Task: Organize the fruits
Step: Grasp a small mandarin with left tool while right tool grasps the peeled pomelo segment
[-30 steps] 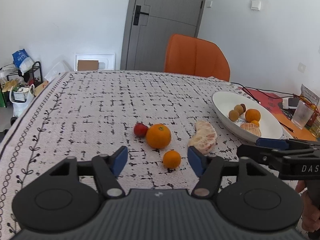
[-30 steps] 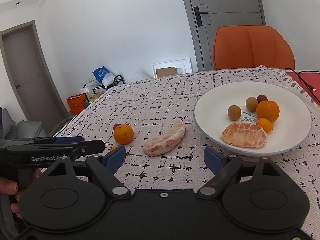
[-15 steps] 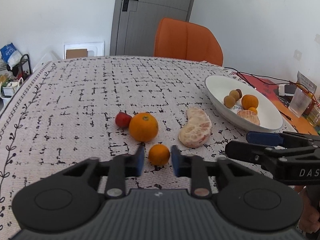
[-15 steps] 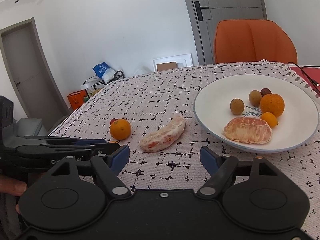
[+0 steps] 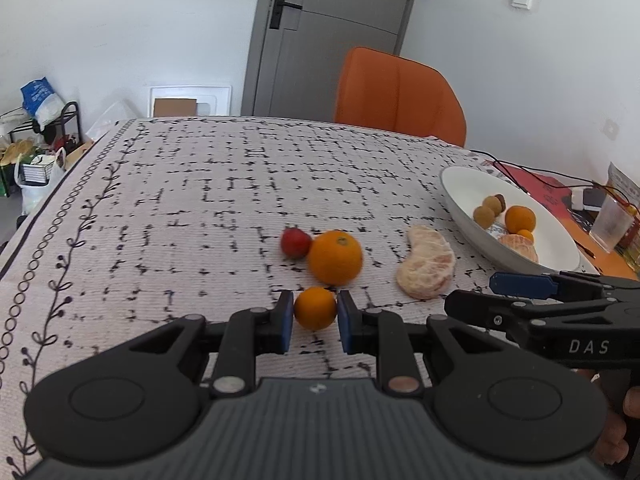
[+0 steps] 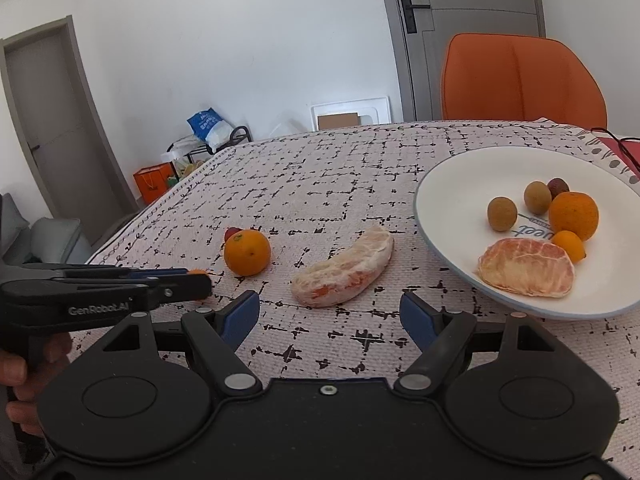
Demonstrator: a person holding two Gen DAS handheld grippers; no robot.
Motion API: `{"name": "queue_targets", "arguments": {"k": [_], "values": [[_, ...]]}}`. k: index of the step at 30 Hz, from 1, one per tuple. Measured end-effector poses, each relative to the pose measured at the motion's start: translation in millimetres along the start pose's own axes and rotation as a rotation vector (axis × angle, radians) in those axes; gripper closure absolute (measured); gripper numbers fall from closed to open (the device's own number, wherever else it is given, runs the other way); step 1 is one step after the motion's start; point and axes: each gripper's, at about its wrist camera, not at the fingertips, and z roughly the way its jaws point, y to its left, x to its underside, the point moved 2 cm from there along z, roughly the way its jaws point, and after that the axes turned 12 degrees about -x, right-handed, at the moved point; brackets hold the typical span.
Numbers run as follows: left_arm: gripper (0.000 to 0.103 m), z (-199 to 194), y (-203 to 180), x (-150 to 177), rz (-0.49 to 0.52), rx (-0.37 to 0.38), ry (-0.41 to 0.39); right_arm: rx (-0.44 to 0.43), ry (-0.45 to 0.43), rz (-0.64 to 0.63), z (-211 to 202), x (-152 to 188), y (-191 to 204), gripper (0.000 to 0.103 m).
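My left gripper (image 5: 314, 320) is shut on a small orange (image 5: 315, 307), low over the tablecloth. Just beyond it lie a larger orange (image 5: 335, 257), a small red fruit (image 5: 295, 242) and a peeled citrus piece (image 5: 427, 262). The white plate (image 6: 448, 168) at the right holds an orange (image 6: 573, 215), a small orange, a peeled citrus half (image 6: 526, 267) and several small round brown fruits. My right gripper (image 6: 330, 314) is open and empty, just in front of the peeled piece (image 6: 343, 274). The left gripper also shows in the right wrist view (image 6: 192, 280).
An orange chair (image 5: 400, 96) stands at the table's far side. Cables, a red mat and a clear cup (image 5: 610, 220) sit right of the plate. The table's left edge (image 5: 24, 248) drops off to floor clutter.
My left gripper has moved forward and closed its fingers from wide open onto the small orange. The right gripper has stayed open and shifted slightly.
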Motion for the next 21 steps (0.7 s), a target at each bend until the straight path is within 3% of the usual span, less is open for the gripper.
{"name": "queue_targets", "arguments": {"k": [21], "values": [[0.081, -6, 43, 7, -0.077, -0.038, -0.007, 0.066, 0.066, -0.073, 38, -14, 15, 0.026]]}}
